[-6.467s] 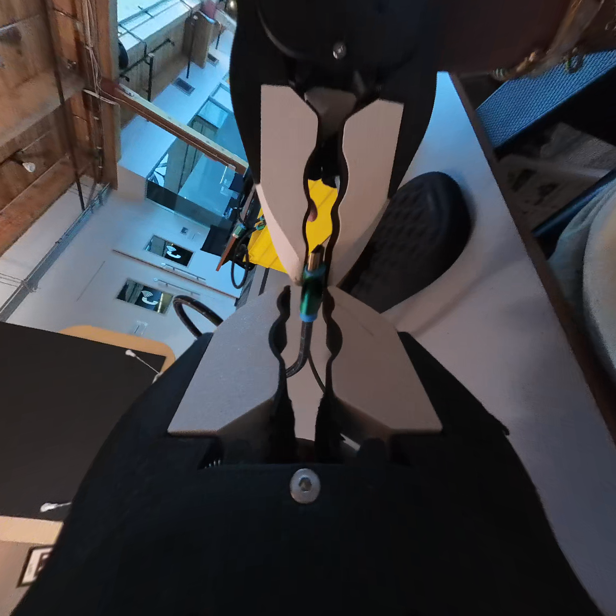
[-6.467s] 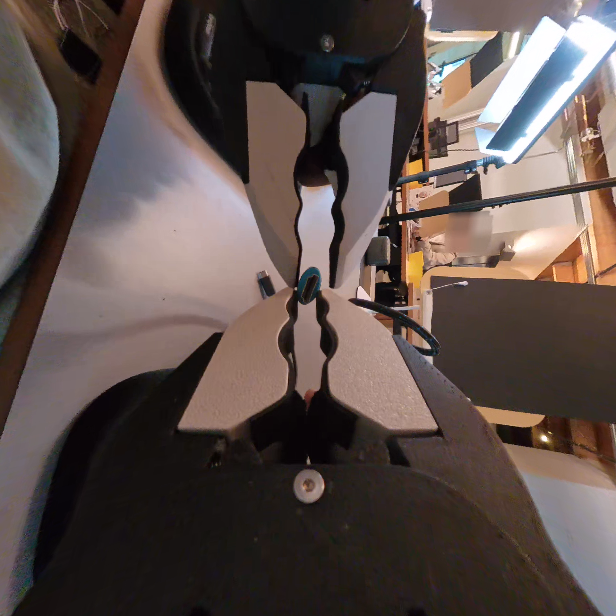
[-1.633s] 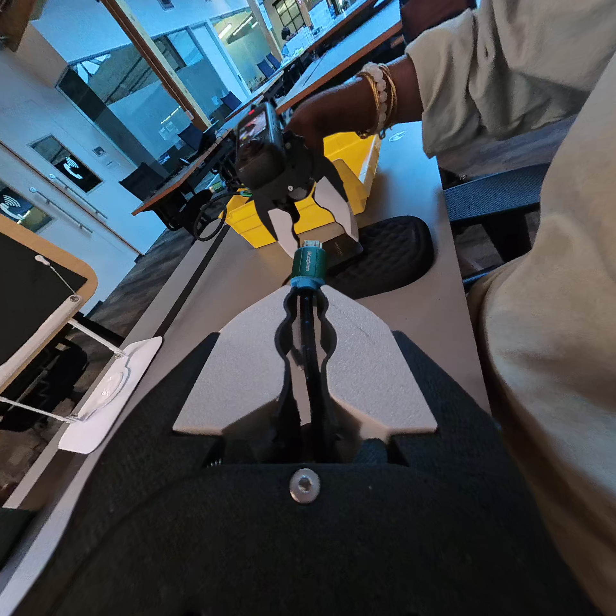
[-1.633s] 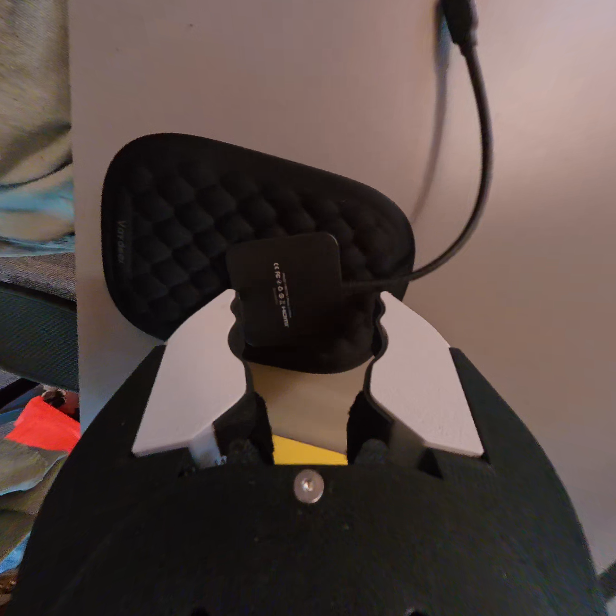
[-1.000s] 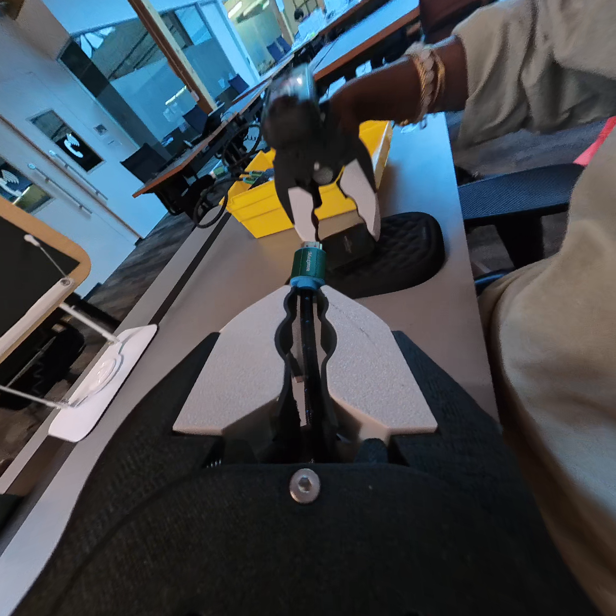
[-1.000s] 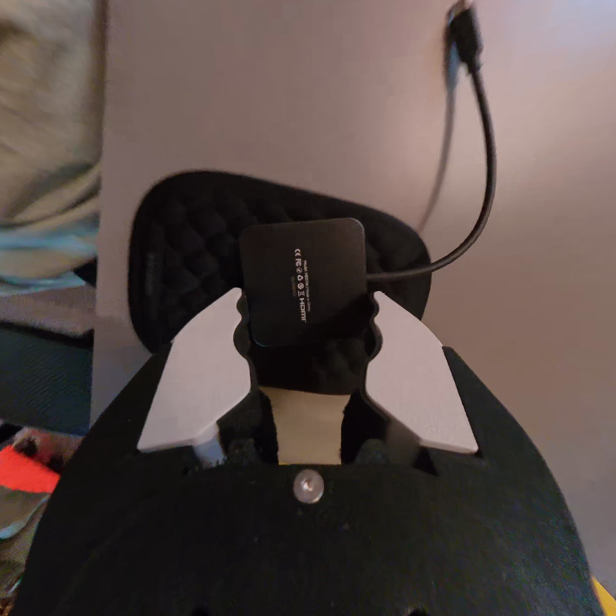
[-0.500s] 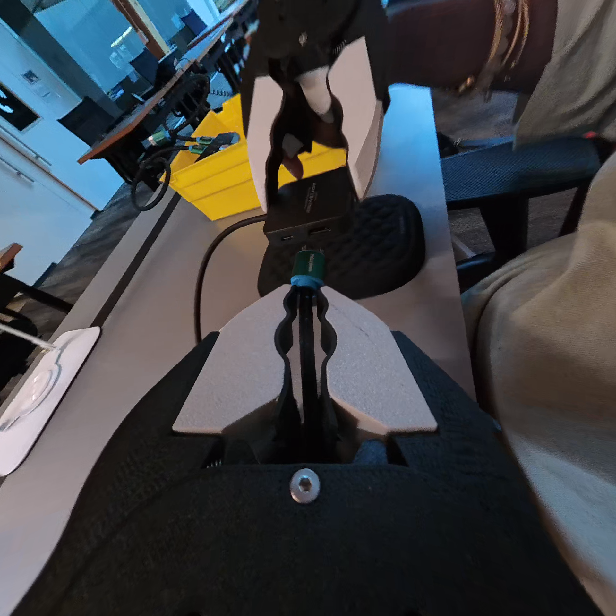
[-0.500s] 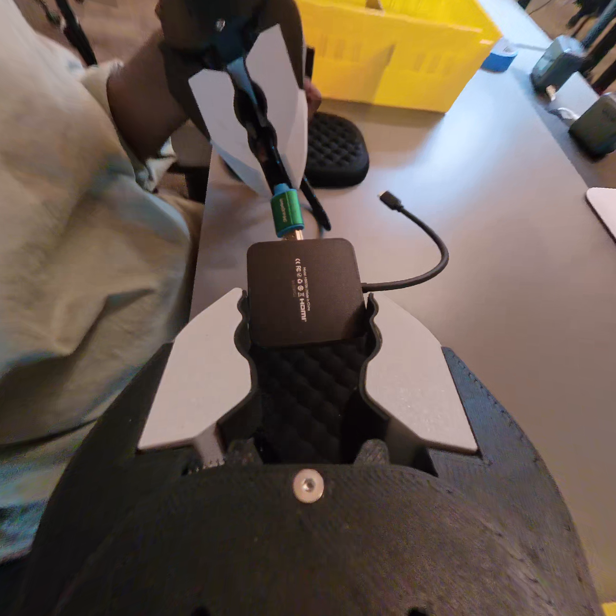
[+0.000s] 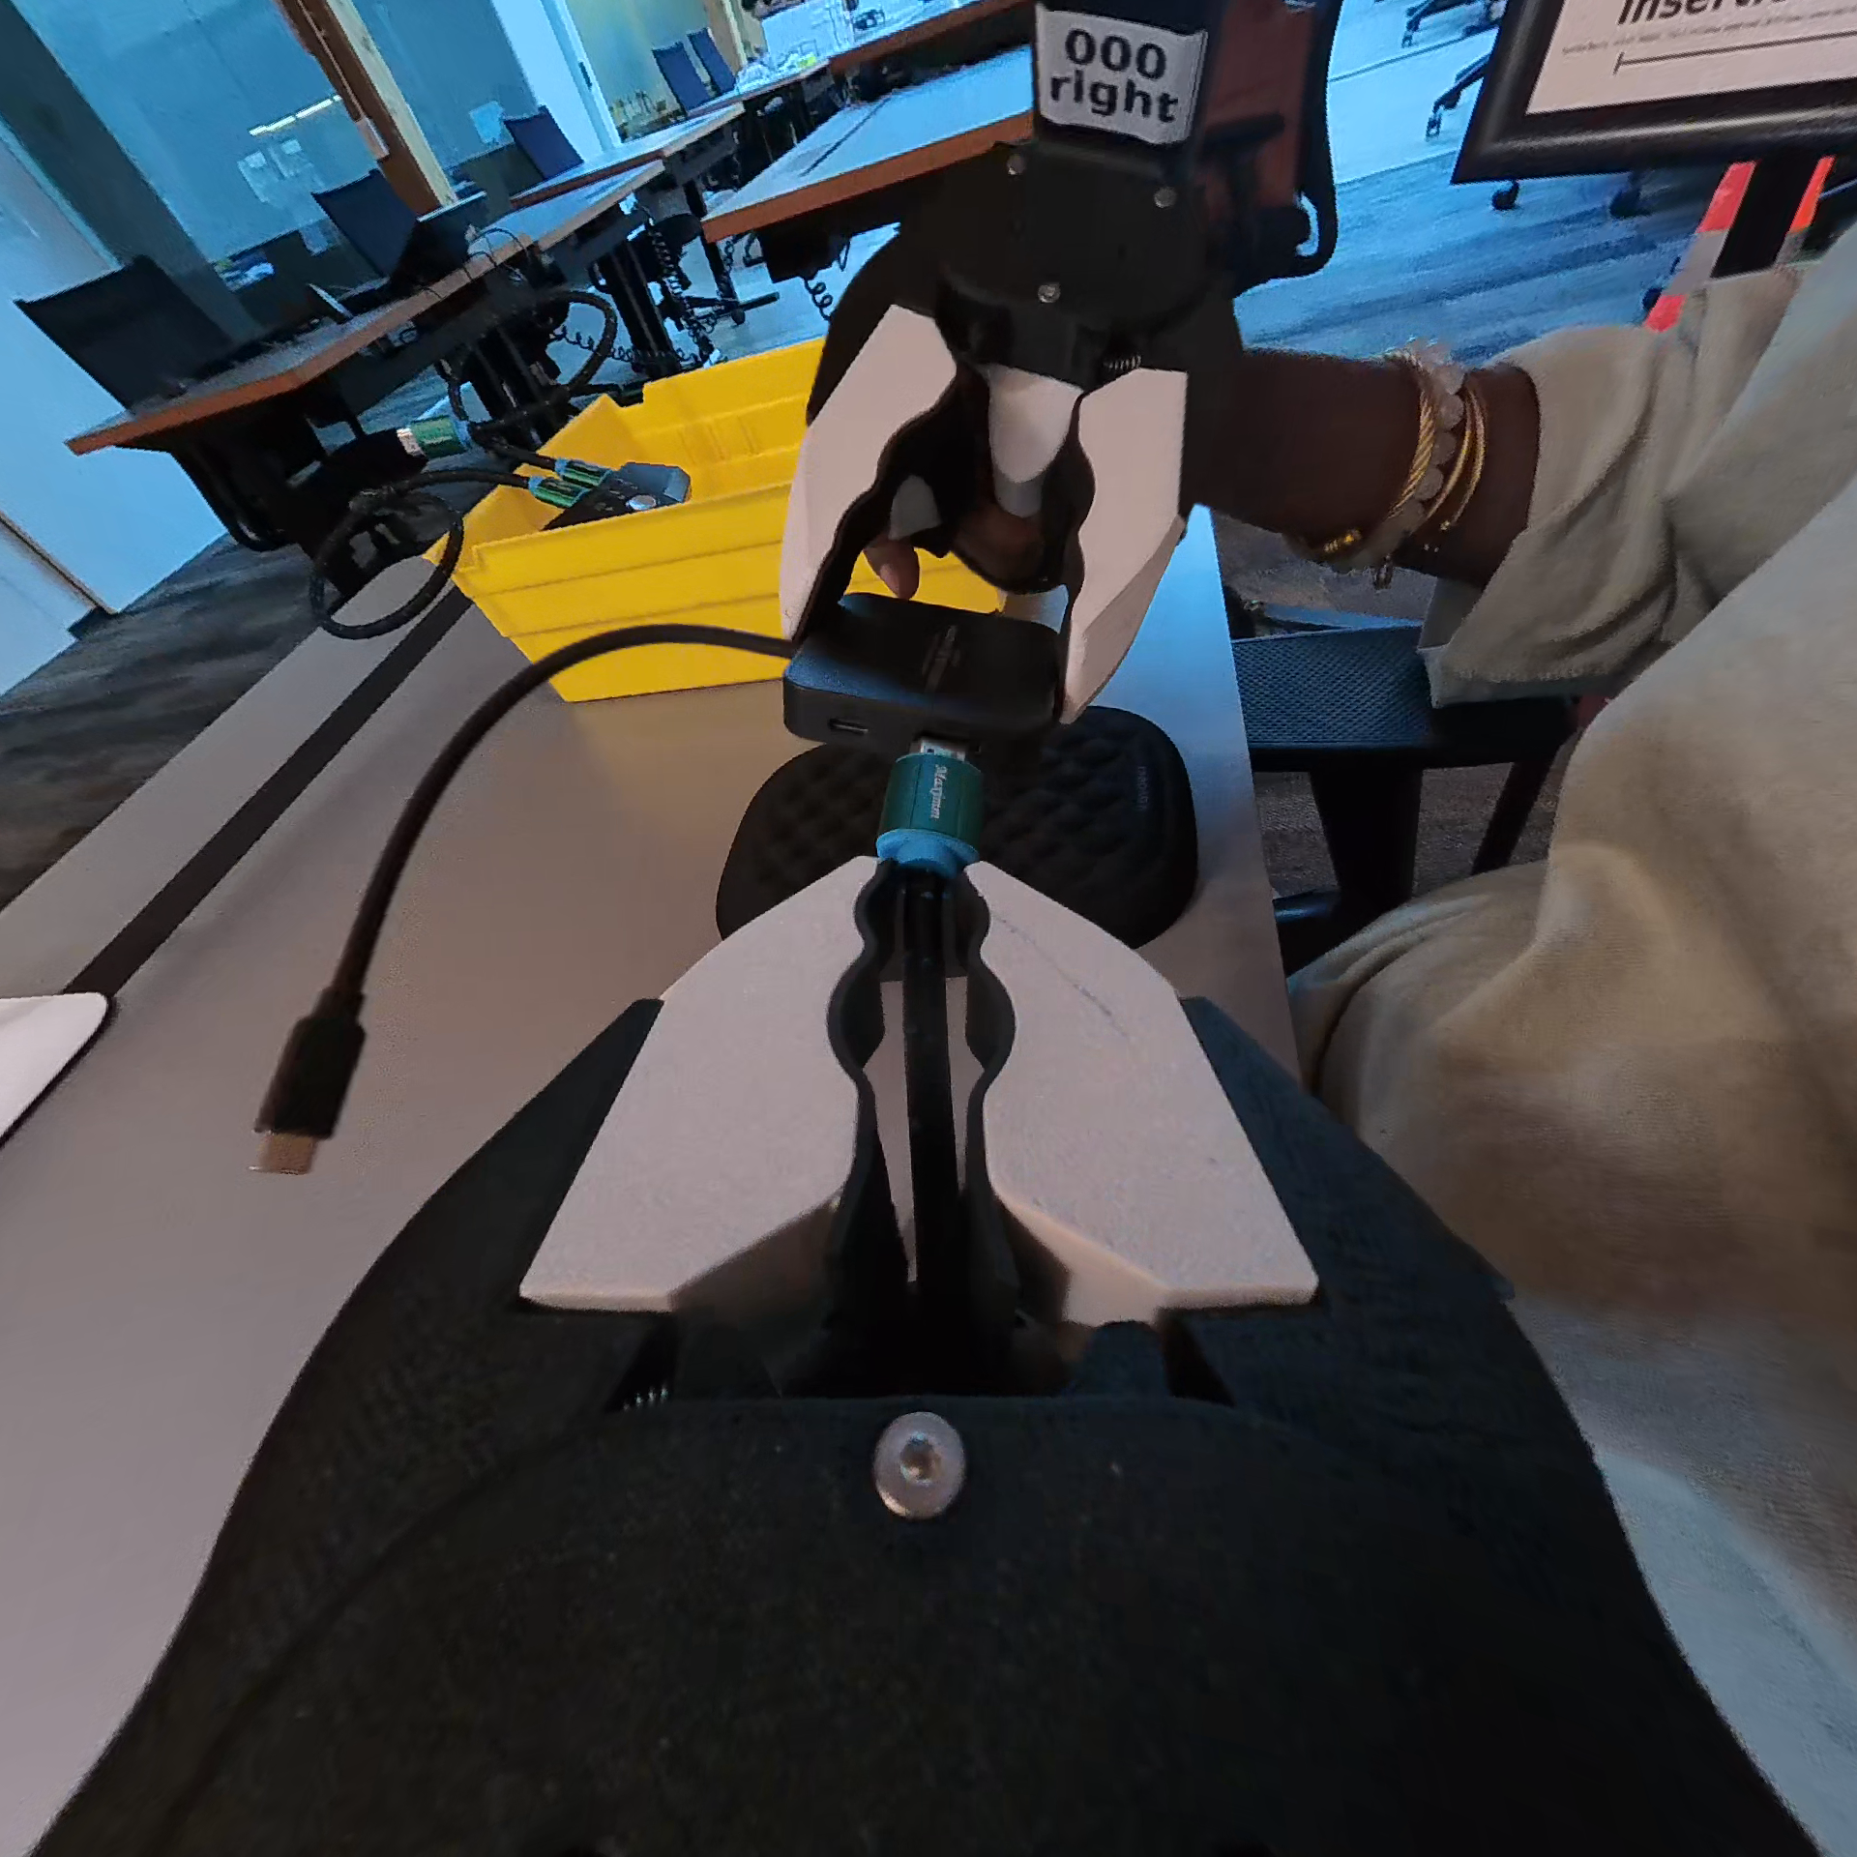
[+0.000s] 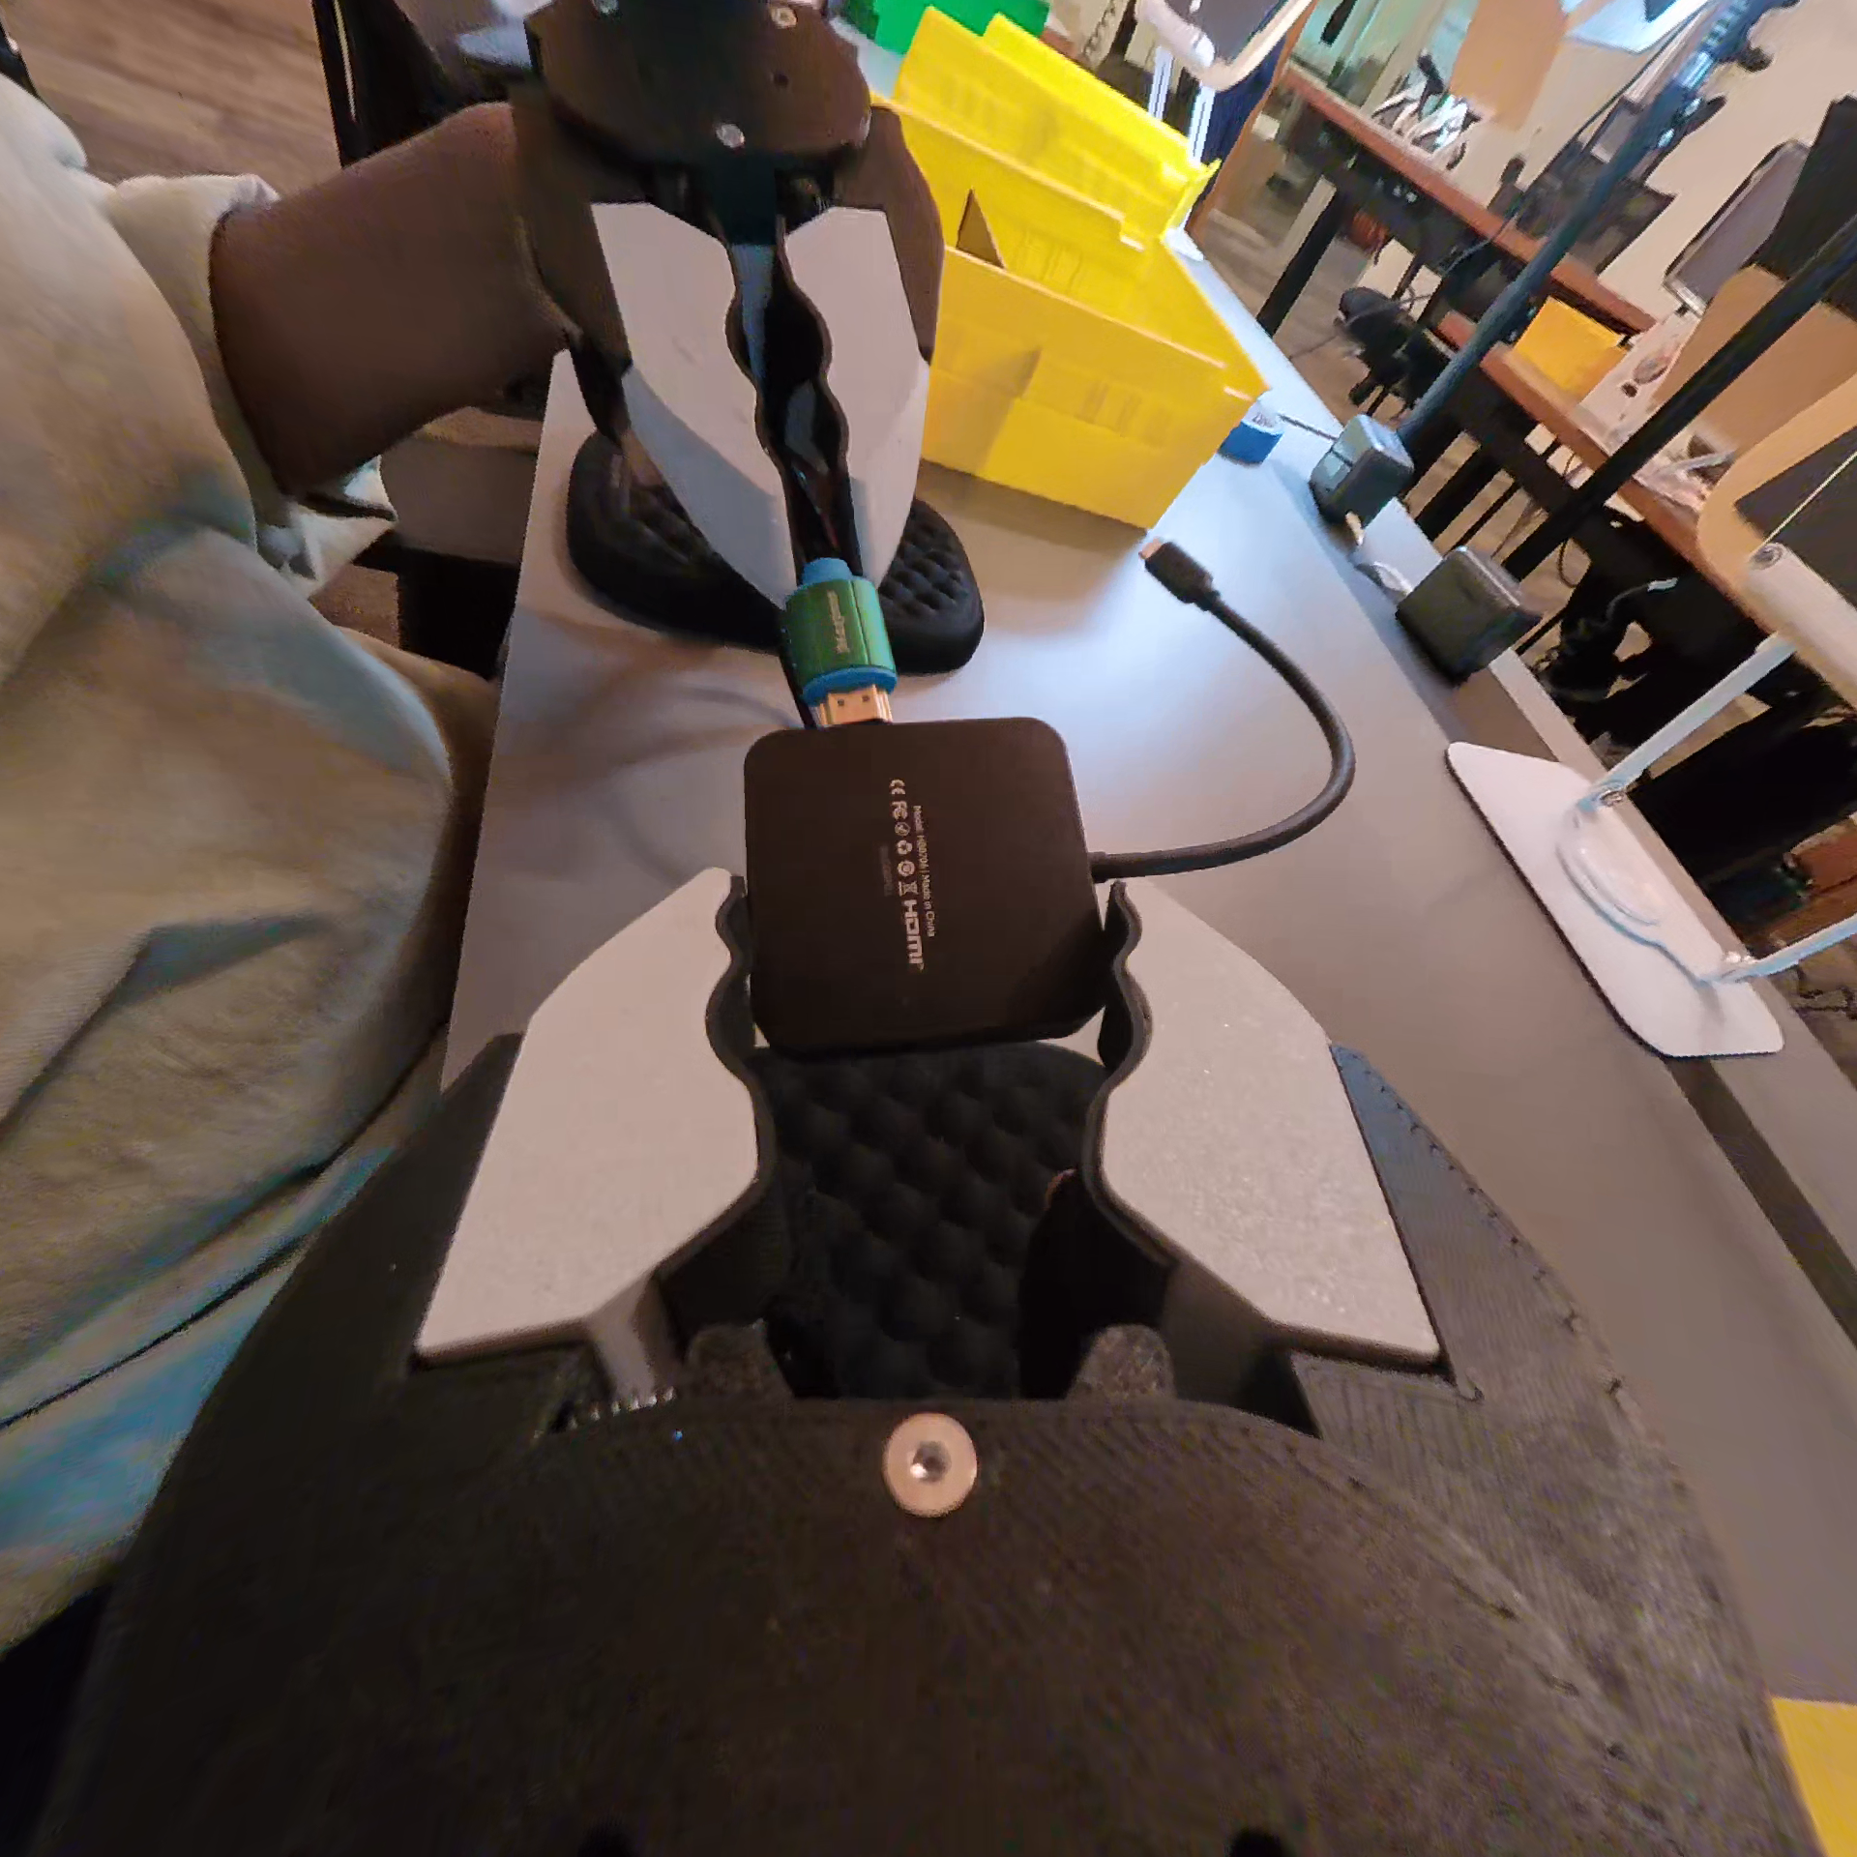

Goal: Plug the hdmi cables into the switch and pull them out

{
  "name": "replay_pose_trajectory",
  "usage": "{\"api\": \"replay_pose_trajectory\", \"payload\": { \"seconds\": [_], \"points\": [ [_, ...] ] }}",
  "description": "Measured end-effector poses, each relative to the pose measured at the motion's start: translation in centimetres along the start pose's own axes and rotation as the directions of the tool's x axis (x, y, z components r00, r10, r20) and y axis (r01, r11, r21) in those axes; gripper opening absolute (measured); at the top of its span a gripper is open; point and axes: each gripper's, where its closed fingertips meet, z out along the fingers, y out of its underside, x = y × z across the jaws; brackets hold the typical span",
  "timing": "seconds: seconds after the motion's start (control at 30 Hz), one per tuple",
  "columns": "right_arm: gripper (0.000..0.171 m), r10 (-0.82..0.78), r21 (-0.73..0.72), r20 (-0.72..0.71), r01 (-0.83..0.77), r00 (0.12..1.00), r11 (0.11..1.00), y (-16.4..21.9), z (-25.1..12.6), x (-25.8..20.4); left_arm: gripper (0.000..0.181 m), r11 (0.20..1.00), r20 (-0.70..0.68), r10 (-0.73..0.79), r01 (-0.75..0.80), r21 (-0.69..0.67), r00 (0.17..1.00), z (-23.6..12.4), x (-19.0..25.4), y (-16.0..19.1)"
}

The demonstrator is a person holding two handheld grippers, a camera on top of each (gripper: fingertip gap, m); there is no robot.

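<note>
The HDMI plug (image 9: 930, 801), a green barrel with a blue collar and a bright metal tip, meets the front edge of the switch (image 9: 924, 671), its tip entering a port but not yet seated: a band of metal shows between barrel and casing in both views. The switch (image 10: 916, 884) is a flat black square with rounded corners and small pale print on its face; a short black lead (image 9: 422, 824) loops from its side and ends in a free plug hanging over the grey table (image 9: 563, 904). We hold both pieces in the air above a black quilted pad (image 9: 1085, 834).

Our left gripper (image 9: 919, 884) is pinched on the black cable just behind the collar, so the plug juts past the fingertips. Our right gripper (image 10: 919, 965) clamps the switch by its two side edges.

To finish the insertion well, we judge that the plug should stay square to the port, pushed straight along its own axis while the right gripper braces the switch against the thrust. Gripping the cable rather than the barrel risks the plug tilting or the cable sliding through, so pressure should be steady.

Beyond the pad stands a yellow bin (image 9: 643, 593) holding more green-ended cables (image 9: 442, 439).
</note>
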Motion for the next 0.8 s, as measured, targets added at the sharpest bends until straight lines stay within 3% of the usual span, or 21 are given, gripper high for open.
{"api": "replay_pose_trajectory", "payload": {
  "seconds": [0.37,0.63,0.77,0.8],
  "points": [
    [0.068,-0.053,0.011,-0.027,0.053,0.998,0.999,0.1,-0.2,-0.1,0.011,0.998,-0.025,0.012,-0.013,-0.053,1.000,0.8,0.3,0.2],
    [0.068,-0.053,0.129,-0.034,0.057,0.998,0.990,-0.9,-1.0,-0.4,0.011,0.998,-0.089,-0.036,0.041,0.055,0.995,0.7,0.6,-0.9],
    [0.067,-0.055,0.150,-0.031,0.059,0.998,0.987,-1.2,-1.1,-0.6,0.011,0.999,-0.039,0.033,-0.033,-0.018,0.999,1.2,0.6,-0.3],
    [0.015,-0.106,0.170,0.026,0.100,0.994,0.980,-1.4,-1.2,-1.7,0.011,0.999,0.015,0.039,-0.039,-0.006,0.999,1.3,0.0,-0.7]
  ]
}}
